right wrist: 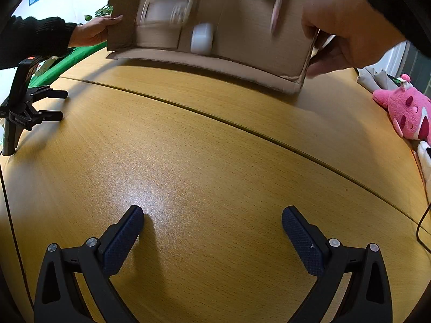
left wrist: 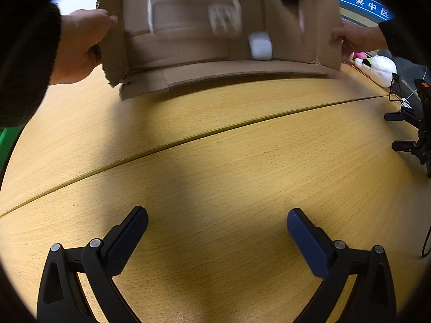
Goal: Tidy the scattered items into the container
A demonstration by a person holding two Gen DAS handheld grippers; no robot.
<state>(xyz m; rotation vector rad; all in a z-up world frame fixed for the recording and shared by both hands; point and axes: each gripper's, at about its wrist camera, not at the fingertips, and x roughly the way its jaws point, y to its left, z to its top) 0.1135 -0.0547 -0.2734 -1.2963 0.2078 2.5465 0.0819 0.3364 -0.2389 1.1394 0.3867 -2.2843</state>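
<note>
A cardboard box [left wrist: 194, 72] is tipped toward me at the far side of the wooden table, held at both sides by two bare hands [left wrist: 80, 43]. Blurred items slide inside it: a clear plastic tray [left wrist: 188, 13], a small white block [left wrist: 260, 45], a dark object and a pink stick [right wrist: 278, 13]. The box [right wrist: 242, 40] and white block [right wrist: 202, 39] also show in the right wrist view. My left gripper [left wrist: 216, 228] is open and empty above the table. My right gripper [right wrist: 212, 226] is open and empty too.
The table [left wrist: 215, 161] has a seam running across it. A black gripper stand [right wrist: 24, 107] sits at the left, seen also in the left wrist view [left wrist: 414, 134]. A pink plush toy [right wrist: 406, 110] and a white plush [left wrist: 382, 70] lie at the right edge, with a cable nearby.
</note>
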